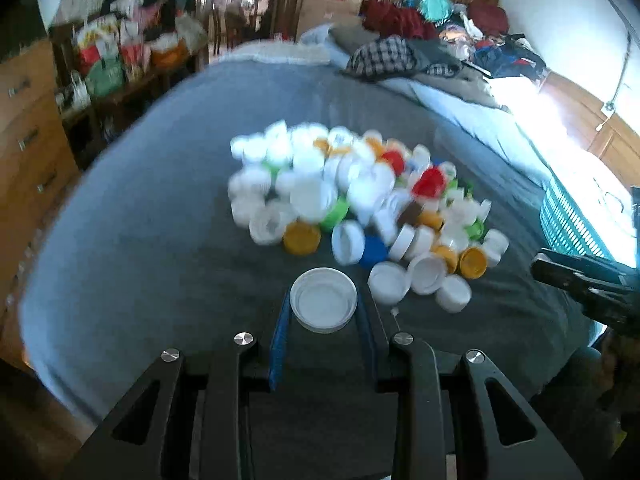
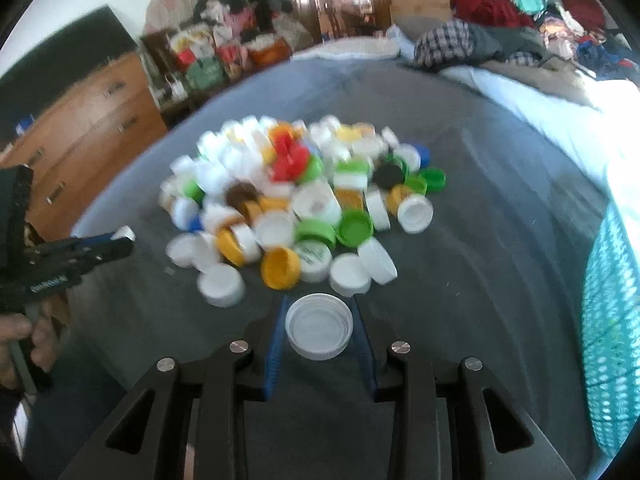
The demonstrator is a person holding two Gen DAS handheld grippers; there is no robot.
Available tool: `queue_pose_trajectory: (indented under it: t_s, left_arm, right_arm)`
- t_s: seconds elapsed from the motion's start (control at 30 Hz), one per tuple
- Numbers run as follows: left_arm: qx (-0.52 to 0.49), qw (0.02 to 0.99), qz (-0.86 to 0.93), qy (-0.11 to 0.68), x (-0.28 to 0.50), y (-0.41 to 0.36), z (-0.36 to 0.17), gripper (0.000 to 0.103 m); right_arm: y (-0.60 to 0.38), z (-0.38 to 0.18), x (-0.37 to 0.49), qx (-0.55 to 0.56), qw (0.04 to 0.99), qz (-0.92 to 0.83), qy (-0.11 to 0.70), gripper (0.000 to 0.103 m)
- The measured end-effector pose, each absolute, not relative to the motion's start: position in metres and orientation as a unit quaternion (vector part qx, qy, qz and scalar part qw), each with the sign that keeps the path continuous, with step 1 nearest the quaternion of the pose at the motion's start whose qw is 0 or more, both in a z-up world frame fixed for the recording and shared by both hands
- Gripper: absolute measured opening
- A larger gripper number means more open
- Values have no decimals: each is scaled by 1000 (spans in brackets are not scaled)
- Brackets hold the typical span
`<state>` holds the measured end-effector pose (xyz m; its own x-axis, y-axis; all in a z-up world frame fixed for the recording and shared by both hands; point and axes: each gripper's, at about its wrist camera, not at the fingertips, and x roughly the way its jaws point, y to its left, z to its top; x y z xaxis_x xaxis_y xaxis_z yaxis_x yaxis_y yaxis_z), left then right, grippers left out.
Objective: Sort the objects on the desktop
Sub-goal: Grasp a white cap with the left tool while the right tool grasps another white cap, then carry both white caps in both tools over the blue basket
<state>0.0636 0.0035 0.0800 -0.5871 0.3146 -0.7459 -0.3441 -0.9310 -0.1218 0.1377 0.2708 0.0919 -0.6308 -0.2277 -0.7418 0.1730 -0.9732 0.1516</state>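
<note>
Left gripper (image 1: 323, 312), right gripper (image 2: 319, 326) each clamp white cap (hollow up).

Grey bed (image 1: 140, 240), cap pile (image 1: 352, 196) just ahead of both jaws, clothes heap (image 1: 420, 56) far ahead toward the right, teal basket (image 2: 612, 344) at right edge

Heap of caps (image 1: 352, 200) lies mid-bed (image 1: 140, 248). One cap (image 1: 323, 305) sits between left gripper (image 1: 323, 312) fingers, before the heap. Clothes (image 1: 420, 44) lie behind.
</note>
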Motion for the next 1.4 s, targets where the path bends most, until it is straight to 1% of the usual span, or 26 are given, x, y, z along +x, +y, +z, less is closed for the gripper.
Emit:
queue_pose_trajectory:
  t_s: [0.27, 0.7, 0.97, 1.4]
  left_arm:
    - [-387, 185, 900, 73, 54, 55, 123, 26]
    - [-364, 240, 891, 123, 56, 165, 158, 27]
    - [-345, 271, 887, 144, 61, 220, 177, 27]
    - [-345, 335, 861, 166, 75, 305, 187, 27]
  right_arm:
    - [279, 151, 164, 369, 108, -923, -27, 34]
    - [356, 201, 184, 328, 42, -944, -19, 34]
    - [408, 220, 202, 312, 0, -950, -28, 34]
    - [483, 222, 227, 312, -49, -947, -55, 34]
